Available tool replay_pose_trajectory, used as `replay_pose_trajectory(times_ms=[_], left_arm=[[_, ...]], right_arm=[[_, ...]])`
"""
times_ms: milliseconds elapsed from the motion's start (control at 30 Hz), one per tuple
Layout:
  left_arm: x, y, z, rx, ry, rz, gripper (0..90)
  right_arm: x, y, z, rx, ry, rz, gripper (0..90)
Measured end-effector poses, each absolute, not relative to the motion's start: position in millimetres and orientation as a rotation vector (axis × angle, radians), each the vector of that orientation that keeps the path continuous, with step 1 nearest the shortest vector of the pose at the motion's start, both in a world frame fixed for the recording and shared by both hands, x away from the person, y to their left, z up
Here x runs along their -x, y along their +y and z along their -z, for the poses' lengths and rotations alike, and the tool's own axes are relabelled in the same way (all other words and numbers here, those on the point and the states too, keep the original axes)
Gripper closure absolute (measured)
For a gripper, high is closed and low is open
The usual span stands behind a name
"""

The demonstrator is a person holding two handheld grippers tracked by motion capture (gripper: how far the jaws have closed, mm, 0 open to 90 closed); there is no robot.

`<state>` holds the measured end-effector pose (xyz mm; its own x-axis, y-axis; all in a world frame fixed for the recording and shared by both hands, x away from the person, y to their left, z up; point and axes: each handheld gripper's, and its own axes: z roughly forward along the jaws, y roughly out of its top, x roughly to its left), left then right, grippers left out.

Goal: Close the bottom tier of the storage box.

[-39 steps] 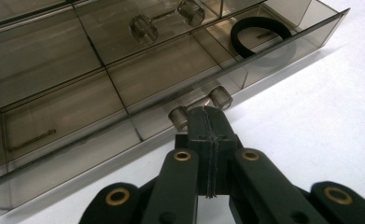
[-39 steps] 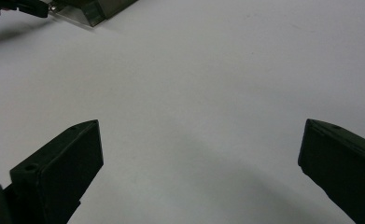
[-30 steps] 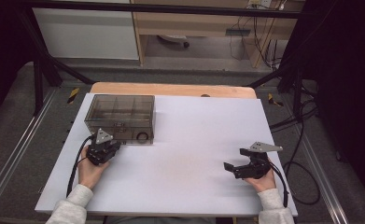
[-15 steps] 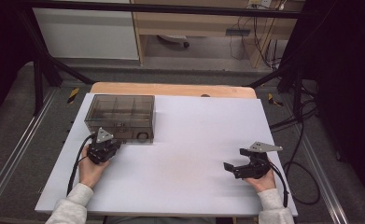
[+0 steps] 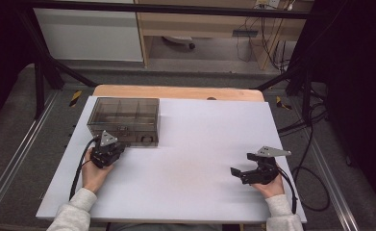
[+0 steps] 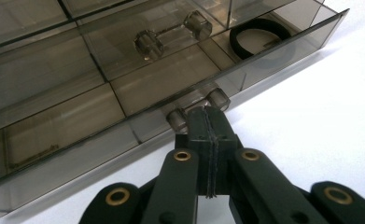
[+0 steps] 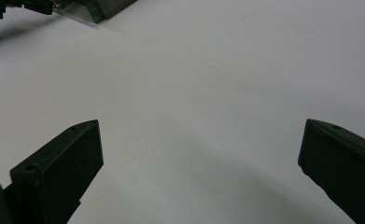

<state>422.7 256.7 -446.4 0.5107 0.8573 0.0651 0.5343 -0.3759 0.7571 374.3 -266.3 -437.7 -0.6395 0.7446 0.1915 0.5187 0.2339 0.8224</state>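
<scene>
A smoky clear plastic drawer box (image 5: 123, 120) stands at the back left of the white tabletop (image 5: 200, 144). My left gripper (image 5: 119, 147) is shut at the box's front, a hand holding it. In the left gripper view its jaws (image 6: 206, 112) are pressed together, tips between the two clear posts of the lower drawer's handle (image 6: 176, 119). The handle's bar is hidden behind them. A black ring (image 6: 259, 35) lies in that drawer's right end. My right gripper (image 5: 242, 164) rests at the front right, pointing left, open (image 7: 199, 126) with bare tabletop between its fingers.
A wooden table edge (image 5: 176, 91) shows behind the white top. An upper drawer has its own clear handle (image 6: 171, 35). Cables (image 5: 77, 168) trail from both grippers toward the front edge. Dark frame legs and floor rails flank the table.
</scene>
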Motion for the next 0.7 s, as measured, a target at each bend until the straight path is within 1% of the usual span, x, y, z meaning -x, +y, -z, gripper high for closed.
replay_pose_trajectory(times_ms=[700], left_arm=[[-426.3,256.3,447.7,-2.052,1.134,-0.622,90.0]], right_arm=[[-374.3,-266.2,437.6,-1.189,2.267,-1.363,0.4]])
